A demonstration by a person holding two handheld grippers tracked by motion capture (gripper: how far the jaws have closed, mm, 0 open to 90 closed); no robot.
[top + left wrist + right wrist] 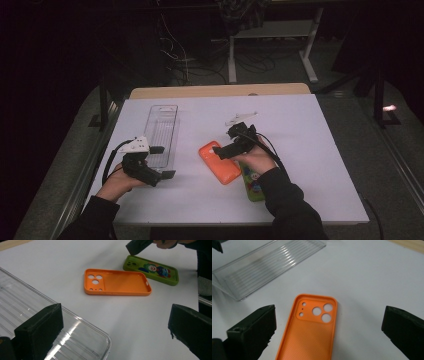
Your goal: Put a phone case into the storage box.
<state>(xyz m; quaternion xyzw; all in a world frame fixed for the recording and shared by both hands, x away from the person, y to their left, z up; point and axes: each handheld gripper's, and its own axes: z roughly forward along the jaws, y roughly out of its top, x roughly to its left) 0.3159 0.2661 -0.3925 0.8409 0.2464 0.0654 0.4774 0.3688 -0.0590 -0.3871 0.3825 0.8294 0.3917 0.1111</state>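
the right gripper [226,150] hangs over the orange phone case [220,162], jaws spread wide and empty. the case lies hollow side up on the white surface [300,150], beside a green case [152,270]. the left gripper [162,161], also spread, sits by the clear tray [162,132].

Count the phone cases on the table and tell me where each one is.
2. The orange case lies open side up near the table's middle, under the right gripper. The green case, with a cartoon print, lies just beyond it toward the person's right, partly covered by the right hand.
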